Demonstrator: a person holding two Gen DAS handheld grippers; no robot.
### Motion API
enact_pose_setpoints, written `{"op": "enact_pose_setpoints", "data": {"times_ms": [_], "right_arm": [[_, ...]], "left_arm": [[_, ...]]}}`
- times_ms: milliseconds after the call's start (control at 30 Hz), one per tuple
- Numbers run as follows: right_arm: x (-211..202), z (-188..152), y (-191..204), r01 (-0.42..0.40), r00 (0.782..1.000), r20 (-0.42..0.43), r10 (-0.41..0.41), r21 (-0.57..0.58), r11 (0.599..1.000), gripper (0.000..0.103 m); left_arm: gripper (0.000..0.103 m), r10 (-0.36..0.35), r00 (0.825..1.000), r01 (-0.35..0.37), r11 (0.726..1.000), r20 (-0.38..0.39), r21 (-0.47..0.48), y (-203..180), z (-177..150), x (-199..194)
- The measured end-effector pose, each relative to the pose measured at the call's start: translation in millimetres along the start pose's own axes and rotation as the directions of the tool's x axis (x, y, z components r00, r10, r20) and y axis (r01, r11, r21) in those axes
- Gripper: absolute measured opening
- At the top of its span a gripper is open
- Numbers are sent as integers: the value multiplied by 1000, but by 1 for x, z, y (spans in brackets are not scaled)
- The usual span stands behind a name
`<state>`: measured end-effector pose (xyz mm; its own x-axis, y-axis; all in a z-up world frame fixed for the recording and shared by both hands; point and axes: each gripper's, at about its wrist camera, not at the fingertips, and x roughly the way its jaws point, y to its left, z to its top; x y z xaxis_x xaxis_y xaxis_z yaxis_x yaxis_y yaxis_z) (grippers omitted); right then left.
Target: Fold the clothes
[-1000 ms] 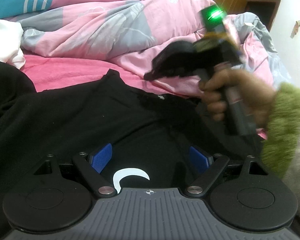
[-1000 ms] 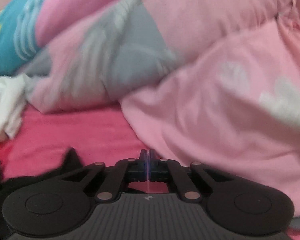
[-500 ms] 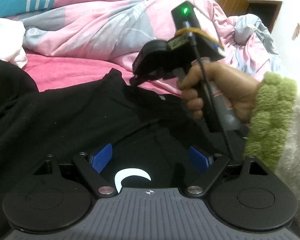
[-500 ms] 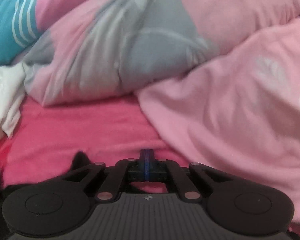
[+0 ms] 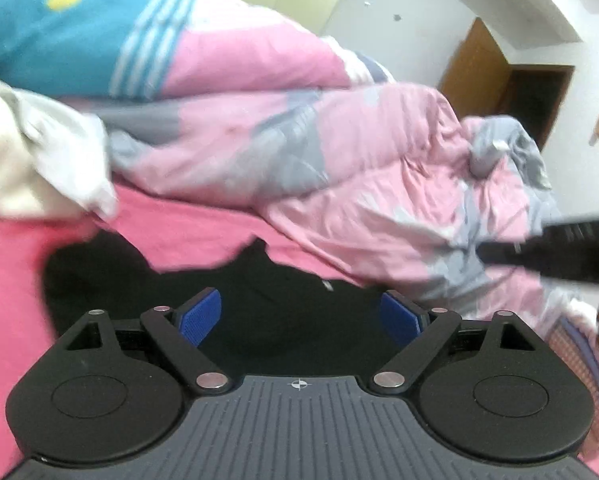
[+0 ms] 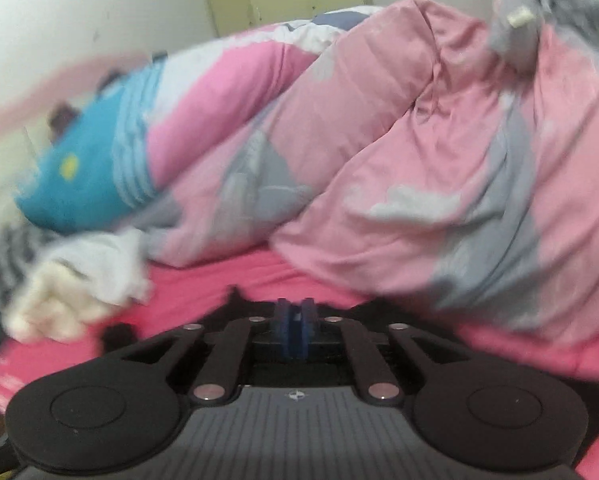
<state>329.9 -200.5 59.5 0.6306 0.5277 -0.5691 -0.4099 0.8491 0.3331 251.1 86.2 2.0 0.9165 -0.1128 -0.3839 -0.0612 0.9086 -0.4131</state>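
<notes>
The flat black cotton garment (image 5: 283,300) lay on the smooth pink bedsheet (image 5: 187,236), its edge toward twelve o'clock. The left gripper (image 5: 299,316) stood wide apart and empty; the right gripper (image 6: 294,322) was opening on nothing. The puffy pink-and-grey quilt (image 5: 379,184) bounded the space at two o'clock.

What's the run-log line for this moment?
left gripper: open, empty | right gripper: opening, nothing between | black garment: lying on bed

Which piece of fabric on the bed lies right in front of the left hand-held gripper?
The black garment, spread flat on the pink sheet; the white clothes and pink-grey quilt lie farther back.
</notes>
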Motion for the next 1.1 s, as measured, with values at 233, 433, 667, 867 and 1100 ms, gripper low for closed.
{"op": "enact_pose_setpoints", "data": {"times_ms": [233,433,667,867,1100], "right_arm": [[78,-53,17,-276,949,-49,311,345,897,29],[150,-99,48,-304,952,69,298,307,902,28],[139,-115,14,-429,891,286,352,275,860,28],[144,-121,-14,-473,872,325,366,370,799,28],[146,-123,-14,-458,881,309,358,368,809,28]], "left_arm": [[97,236,971,-229,965,-43,128,61,67,-11],[95,196,970,-193,981,-145,36,119,49,33],[84,175,968,-185,982,-180,-42,139,26,84],[14,252,963,-242,965,-94,98,119,21,87],[12,377,924,-380,923,61,63,128,29,70]]}}
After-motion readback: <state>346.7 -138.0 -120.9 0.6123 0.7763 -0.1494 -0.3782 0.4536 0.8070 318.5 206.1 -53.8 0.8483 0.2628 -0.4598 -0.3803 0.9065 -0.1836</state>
